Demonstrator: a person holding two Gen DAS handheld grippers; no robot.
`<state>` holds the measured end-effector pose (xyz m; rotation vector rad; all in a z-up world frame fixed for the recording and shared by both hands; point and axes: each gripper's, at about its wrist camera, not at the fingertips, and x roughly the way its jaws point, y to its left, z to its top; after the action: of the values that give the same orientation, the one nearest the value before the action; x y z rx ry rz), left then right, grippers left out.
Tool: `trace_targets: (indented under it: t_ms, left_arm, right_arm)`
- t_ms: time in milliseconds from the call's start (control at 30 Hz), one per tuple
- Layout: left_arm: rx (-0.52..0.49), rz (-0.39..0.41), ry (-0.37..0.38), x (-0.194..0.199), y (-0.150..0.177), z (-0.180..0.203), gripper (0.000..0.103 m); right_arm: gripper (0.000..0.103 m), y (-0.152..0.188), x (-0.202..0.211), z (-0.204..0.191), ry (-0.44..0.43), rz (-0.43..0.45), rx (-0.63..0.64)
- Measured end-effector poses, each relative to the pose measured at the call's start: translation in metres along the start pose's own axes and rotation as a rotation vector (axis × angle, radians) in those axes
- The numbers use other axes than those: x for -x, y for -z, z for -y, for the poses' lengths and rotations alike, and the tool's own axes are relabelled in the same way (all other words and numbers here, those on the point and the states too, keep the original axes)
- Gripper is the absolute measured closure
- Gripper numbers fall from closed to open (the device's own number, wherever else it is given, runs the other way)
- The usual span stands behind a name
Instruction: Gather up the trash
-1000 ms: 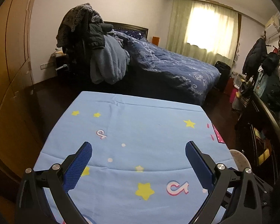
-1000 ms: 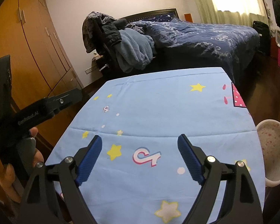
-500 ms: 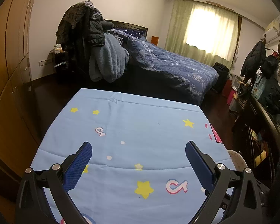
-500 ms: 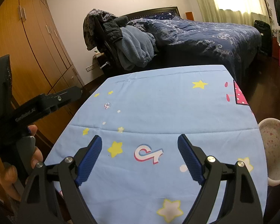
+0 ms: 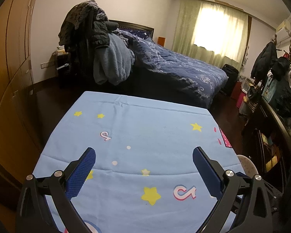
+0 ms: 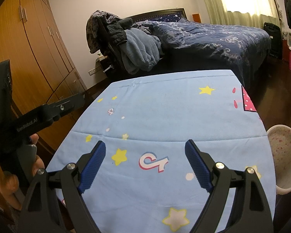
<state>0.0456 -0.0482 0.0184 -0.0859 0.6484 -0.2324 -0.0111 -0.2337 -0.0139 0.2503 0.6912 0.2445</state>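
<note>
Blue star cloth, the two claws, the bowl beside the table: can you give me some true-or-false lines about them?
1. Both claws hold a piece of trash. False: the left claw and right claw are open and hold nothing.
2. The blue star cloth covers the table. True.
3. A speckled white bowl sits in the middle of the cloth. False: it is off the table's right edge.
4. Clothes are piled on a chair by the bed. True.
</note>
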Motion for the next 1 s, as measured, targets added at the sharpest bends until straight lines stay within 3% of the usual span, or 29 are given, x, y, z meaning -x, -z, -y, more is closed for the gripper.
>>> trace_targets:
  t_ms: [200, 733, 1000]
  left_arm:
    - [-0.006, 0.007, -0.02, 0.002, 0.001, -0.002, 0.004]
    - [-0.017, 0.036, -0.08, 0.021, 0.008, -0.004, 0.004]
    - [-0.016, 0.073, -0.122, 0.042, 0.012, -0.007, 0.004]
  right_arm:
    - [0.016, -0.002, 0.003, -0.003, 0.042, 0.017, 0.011]
    - [0.004, 0.007, 0.046, -0.026, 0.39, 0.165, 0.091]
    - [0.004, 0.008, 0.059, -0.027, 0.391, 0.191, 0.083]
